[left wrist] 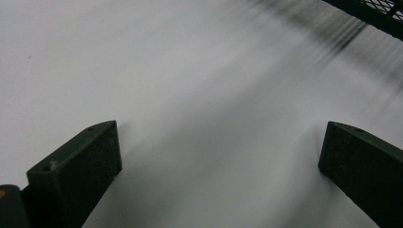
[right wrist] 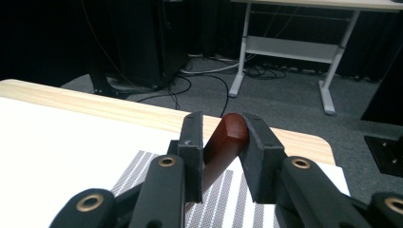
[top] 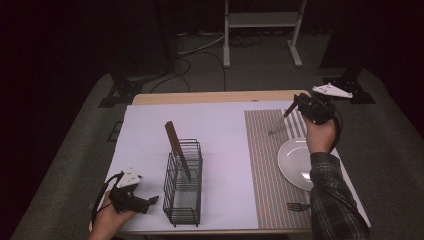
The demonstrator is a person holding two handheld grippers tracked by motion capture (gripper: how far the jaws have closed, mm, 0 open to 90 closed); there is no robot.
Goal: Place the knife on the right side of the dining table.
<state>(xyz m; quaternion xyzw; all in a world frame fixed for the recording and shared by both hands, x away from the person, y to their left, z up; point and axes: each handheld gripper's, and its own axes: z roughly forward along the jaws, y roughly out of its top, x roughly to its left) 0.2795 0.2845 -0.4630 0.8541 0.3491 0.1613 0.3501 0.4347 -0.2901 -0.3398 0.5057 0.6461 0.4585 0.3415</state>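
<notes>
- Clearly the right claw [right wrist: 221, 142] was clamped on the reddish-brown handle [right wrist: 223, 142] of a utensil, gripping it near the very end; in the high view that utensil [top: 281, 121] hung slanting down over the far part of the striped mat [top: 262, 165], its metal end blurred, so whether it was a fork or a knife could not be told.
- With so little of the handle between the jaws, the utensil could have pivoted or slipped out, and a drop would likely have struck the white plate [top: 292, 162] just nearer the person.
- A second utensil, a knife [top: 177, 150] with a wooden handle, stood tilted in the black wire caddy [top: 184, 187] in the middle of the white-covered surface [top: 225, 150]; a hasty insertion could have knocked it or tipped the light caddy.
- The left claw [top: 152, 201] lay low near the front edge, jaws spread wide and empty, just beside the caddy but not touching it, so nothing steadied the caddy.
- A dark fork [top: 298, 205] lay on the mat's near edge by the right sleeve [top: 332, 200], which could have swept it off.
</notes>
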